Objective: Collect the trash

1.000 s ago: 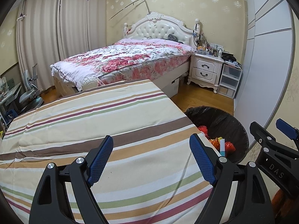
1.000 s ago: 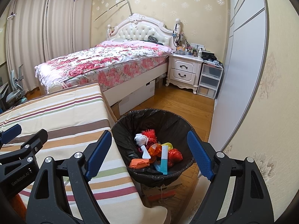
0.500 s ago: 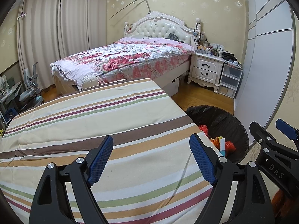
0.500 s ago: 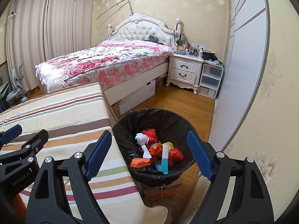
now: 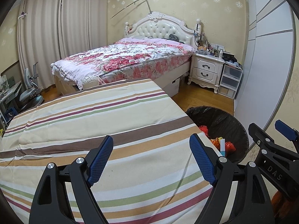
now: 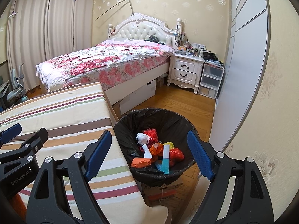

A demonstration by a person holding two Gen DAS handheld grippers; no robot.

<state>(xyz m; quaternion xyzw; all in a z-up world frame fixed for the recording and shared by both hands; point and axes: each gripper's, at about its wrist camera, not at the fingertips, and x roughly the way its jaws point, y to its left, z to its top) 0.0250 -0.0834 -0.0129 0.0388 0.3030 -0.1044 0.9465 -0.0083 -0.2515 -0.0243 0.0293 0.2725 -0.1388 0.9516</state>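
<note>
Nothing has shifted over the last second: our left gripper and right gripper hang spread and empty, the colourful trash lies inside the black-lined round bin beside the striped cloth-covered table, so collecting looks finished.

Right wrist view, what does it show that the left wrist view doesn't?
Only the right wrist view shows the bin's contents in full: a white wad, a white scoop, an orange wrapper, and the cardboard box under the bin. Only the left wrist view shows nearly the whole striped tablecloth, bare of trash. Both share the black-lined bin, the floral bed, the nightstand, and both open claws, left and right.
</note>
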